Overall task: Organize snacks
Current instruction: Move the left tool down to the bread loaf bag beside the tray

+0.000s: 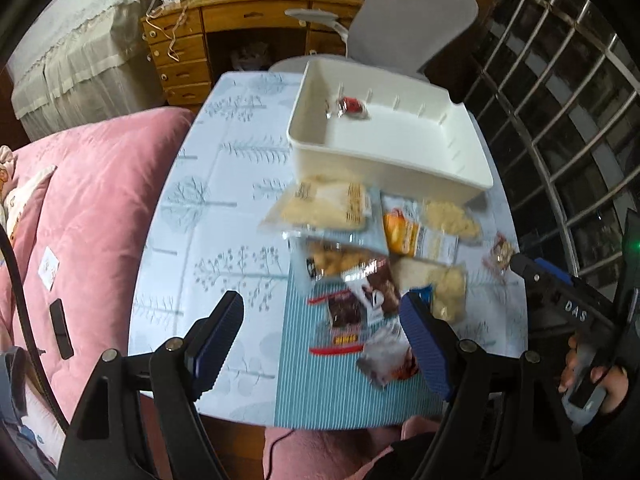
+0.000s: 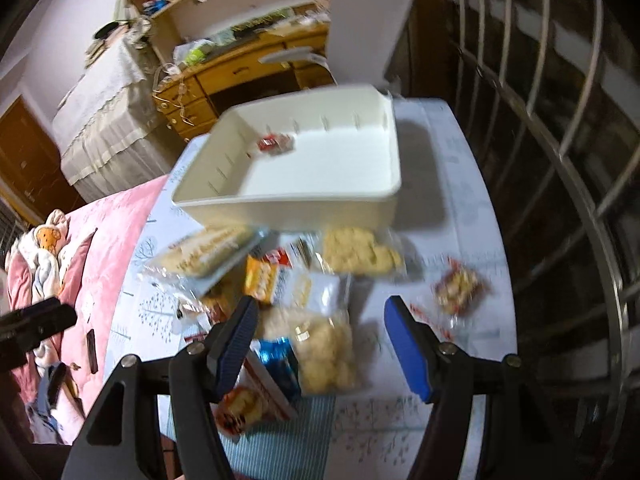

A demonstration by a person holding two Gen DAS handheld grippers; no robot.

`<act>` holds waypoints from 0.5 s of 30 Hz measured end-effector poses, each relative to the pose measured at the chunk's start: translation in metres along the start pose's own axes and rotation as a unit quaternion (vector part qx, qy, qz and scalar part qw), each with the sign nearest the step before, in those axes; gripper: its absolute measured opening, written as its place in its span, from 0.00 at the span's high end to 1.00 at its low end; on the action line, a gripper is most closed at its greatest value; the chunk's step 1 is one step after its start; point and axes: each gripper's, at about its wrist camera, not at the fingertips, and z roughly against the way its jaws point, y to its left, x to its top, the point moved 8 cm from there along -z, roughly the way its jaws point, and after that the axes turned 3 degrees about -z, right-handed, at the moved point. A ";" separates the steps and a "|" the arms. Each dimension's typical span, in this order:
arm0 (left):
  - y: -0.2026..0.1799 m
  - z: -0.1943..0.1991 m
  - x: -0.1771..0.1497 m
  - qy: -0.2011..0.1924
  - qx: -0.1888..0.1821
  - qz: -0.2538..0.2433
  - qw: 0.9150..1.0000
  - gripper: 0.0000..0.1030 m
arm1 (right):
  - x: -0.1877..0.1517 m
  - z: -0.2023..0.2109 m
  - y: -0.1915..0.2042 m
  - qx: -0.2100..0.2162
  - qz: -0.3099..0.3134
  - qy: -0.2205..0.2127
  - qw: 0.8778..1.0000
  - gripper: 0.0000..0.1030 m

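the white bin (image 1: 400,160) sits at the far end of the table (image 1: 208,208), open side up, and holds just one small red-wrapped snack (image 1: 349,106), lying near its back wall. everything else is still outside it: a loose heap of packets just in front of the bin's near wall, among them a flat pale cracker pack (image 1: 324,204), an orange packet (image 1: 400,232), a clear bag of pale puffs (image 2: 326,354), a brown chocolate-coloured packet (image 1: 362,298) and a crumpled silver wrapper (image 1: 386,354). one small red-and-clear candy wrapper (image 2: 458,286) lies apart, off to the right of the heap. so the job looks barely begun, with one item stowed and the pile left to move.

the left gripper (image 1: 322,338) hangs above the near edge of the heap, tilted steeply down, its jaws spread wide with nothing between the pads; the chocolate-coloured packet and silver wrapper lie beneath the gap. the right gripper (image 2: 318,350) also points steeply down, over the bag of pale puffs, jaws parted and empty, clear of the bag. in the left wrist view a hand (image 1: 592,376) grips the right tool's handle at the right edge. both views are smeared, so packet labels cannot be read.
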 end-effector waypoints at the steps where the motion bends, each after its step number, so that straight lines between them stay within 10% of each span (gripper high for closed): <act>1: 0.001 -0.002 -0.003 0.006 -0.003 -0.001 1.000 0.23 | -0.005 -0.002 -0.003 0.001 -0.009 0.006 1.000 0.36; 15: 0.037 -0.038 -0.011 0.083 -0.042 -0.029 0.995 0.18 | -0.053 -0.028 -0.034 -0.018 -0.188 0.073 0.979 0.36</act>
